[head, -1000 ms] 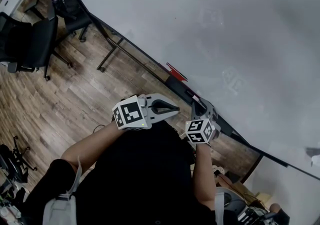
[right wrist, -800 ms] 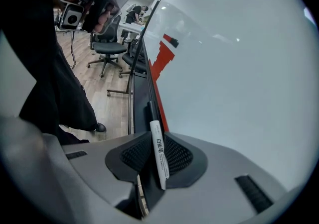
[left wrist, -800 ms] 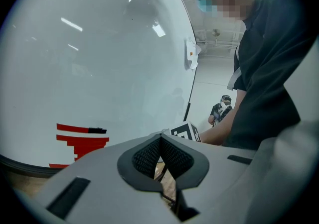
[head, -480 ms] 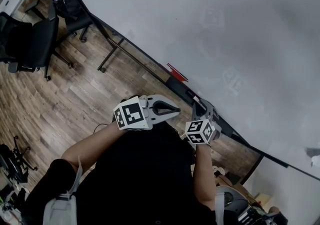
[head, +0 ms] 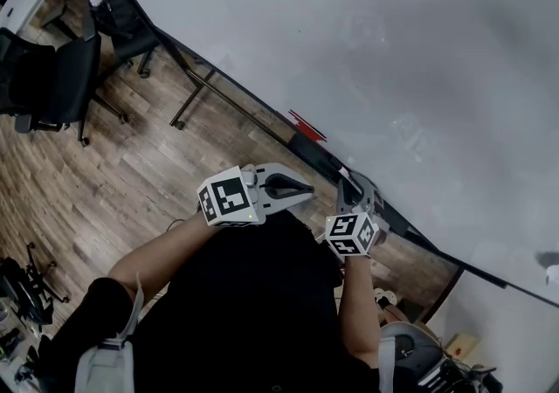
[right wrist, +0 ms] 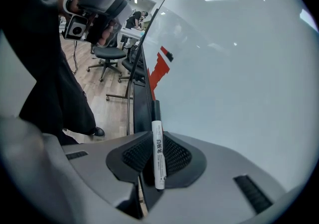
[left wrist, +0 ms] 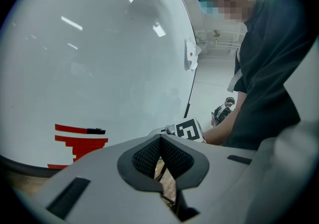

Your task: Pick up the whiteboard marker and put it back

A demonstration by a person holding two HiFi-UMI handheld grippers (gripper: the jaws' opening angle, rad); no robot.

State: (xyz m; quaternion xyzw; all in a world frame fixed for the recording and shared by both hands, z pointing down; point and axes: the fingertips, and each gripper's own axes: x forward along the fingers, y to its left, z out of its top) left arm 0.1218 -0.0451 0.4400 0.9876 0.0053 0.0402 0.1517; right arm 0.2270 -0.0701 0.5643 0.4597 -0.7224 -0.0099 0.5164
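A white whiteboard marker (right wrist: 158, 154) with a black cap is clamped upright between the pads of my right gripper (right wrist: 155, 141), which is shut on it. Its capped end points at the dark tray (right wrist: 143, 102) along the whiteboard's (right wrist: 224, 68) lower edge. In the head view the right gripper (head: 352, 189) hovers just in front of that tray (head: 313, 153). My left gripper (head: 301, 188) is to its left, away from the board. Its jaws (left wrist: 160, 143) are shut with nothing between them.
A red stepped shape (head: 305, 127) sits low on the board above the tray, to the left of both grippers. The board's metal stand legs (head: 203, 90) reach onto the wooden floor. Black office chairs (head: 51, 77) stand at the far left.
The right gripper has shifted slightly toward the lower right, still holding the marker. The left gripper has barely moved.
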